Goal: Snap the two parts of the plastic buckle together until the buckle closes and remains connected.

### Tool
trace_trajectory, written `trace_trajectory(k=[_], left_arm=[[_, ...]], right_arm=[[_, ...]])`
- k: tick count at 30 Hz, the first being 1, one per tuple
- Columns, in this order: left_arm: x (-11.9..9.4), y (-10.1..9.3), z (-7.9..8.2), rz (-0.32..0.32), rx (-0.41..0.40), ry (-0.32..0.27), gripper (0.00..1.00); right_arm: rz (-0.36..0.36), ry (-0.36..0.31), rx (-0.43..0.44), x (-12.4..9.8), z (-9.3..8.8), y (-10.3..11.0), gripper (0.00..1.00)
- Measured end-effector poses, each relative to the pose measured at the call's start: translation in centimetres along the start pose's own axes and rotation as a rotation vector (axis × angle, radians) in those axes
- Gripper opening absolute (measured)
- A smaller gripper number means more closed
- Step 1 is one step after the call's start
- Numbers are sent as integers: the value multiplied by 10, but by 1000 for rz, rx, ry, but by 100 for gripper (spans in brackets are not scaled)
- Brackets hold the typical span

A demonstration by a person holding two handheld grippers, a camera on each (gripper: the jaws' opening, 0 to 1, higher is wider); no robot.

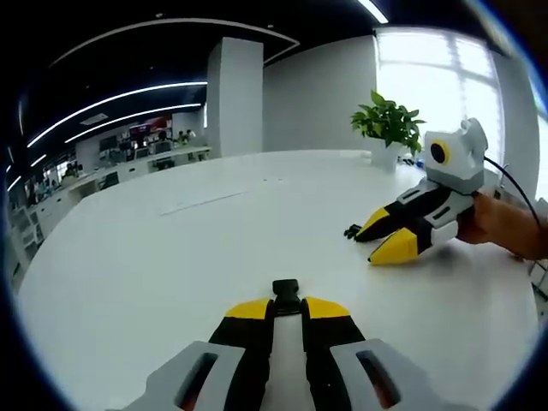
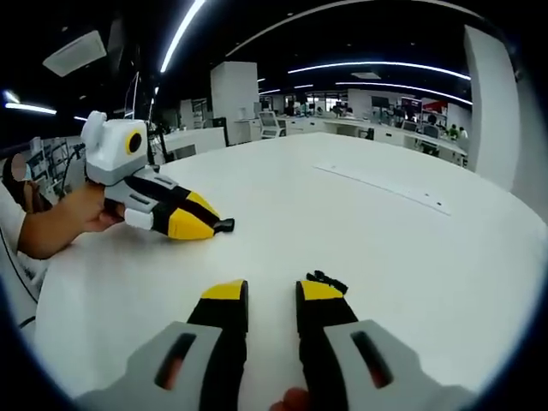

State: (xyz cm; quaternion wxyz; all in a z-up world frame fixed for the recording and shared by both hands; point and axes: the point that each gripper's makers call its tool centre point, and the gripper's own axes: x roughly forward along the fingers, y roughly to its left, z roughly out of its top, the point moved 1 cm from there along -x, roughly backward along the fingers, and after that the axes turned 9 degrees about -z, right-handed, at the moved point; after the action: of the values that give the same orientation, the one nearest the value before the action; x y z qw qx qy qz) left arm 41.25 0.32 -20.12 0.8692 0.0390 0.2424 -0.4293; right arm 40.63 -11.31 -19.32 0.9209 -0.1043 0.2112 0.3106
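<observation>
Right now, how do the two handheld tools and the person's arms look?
Each tool has black jaws with yellow tips on a light grey body with slotted openings. The left tool and the right tool look alike. From outside, each carries a white-grey box. A black cable leaves the right one. A white sleeve shows at the left arm.

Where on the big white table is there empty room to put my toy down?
The table is bare across its wide middle and toward the office side. It is busier near the two grippers: the left gripper pinches a black buckle piece, and the right gripper has the other buckle piece at its tip. A potted plant stands at the edge.
</observation>
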Motion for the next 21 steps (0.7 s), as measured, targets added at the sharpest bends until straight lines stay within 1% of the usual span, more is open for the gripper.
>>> trace_trajectory(k=[3,9,11,12,16,20,21], left_arm=[[0,1,1,-1,4,-1,12],[0,1,0,-8,-1,-2,12],[0,1,0,-10,2,-3,12],[0,0,0,-11,2,-2,12],[0,0,0,-15,1,-4,12],[1,0,0,-9,6,-12,12],[1,-1,0,-7,6,-14,12]], right_arm=[[4,-6,-12,-3,3,-1,23],[-22,-21,-11,-10,10,-21,23],[-26,-18,-16,-13,8,-27,23],[-26,-15,-27,-11,8,-34,23],[-29,2,-50,-7,1,-46,23],[-6,19,-40,1,-7,-52,23],[-1,13,-38,1,-8,-51,23]])
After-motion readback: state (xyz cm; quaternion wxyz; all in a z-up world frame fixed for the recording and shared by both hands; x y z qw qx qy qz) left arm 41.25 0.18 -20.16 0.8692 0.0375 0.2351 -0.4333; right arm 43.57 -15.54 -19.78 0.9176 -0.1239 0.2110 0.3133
